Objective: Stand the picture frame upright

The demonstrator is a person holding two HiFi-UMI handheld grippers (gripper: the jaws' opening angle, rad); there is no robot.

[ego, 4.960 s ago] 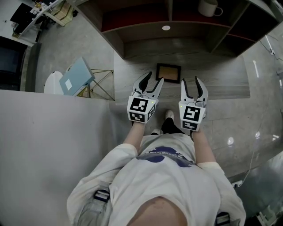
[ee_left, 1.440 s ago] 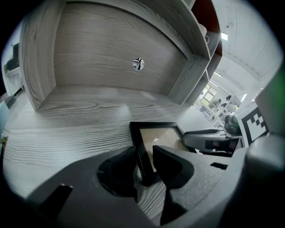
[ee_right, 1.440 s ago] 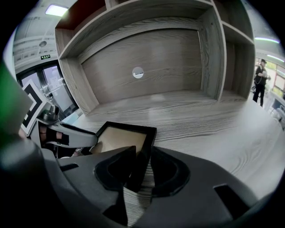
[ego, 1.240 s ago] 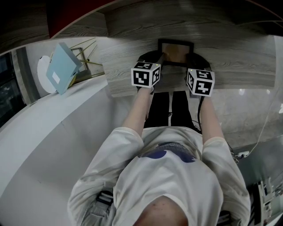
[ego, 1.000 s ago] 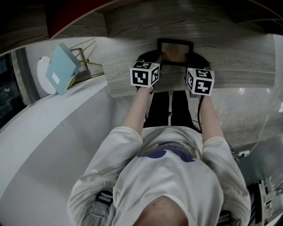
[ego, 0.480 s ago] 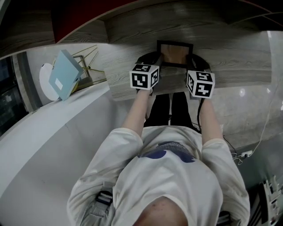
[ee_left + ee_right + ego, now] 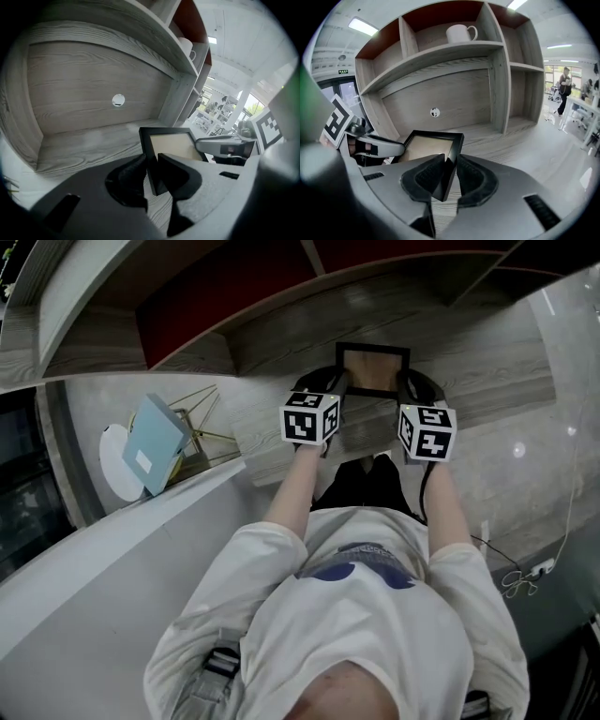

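A black picture frame (image 7: 372, 369) with a tan inside is held over the grey wood desk (image 7: 487, 381), below the shelves. My left gripper (image 7: 334, 383) is shut on its left edge and my right gripper (image 7: 409, 385) on its right edge. In the left gripper view the frame (image 7: 171, 145) stands with its edge between the two dark pads of my left gripper (image 7: 151, 165), its face tilted back. In the right gripper view the frame's (image 7: 429, 143) right edge is pinched in my right gripper (image 7: 449, 171). Each gripper view shows the other gripper across the frame.
A shelf unit rises behind the desk, with a white mug (image 7: 459, 33) on an upper shelf and a round hole (image 7: 435, 112) in the back panel. A light blue box (image 7: 155, 442) on a gold wire stand sits left of the desk. A person (image 7: 565, 84) stands far off right.
Five seconds ago both grippers hung open short of the flat frame. Over the last second both grippers, shut on its side edges, have risen with it off the desk.
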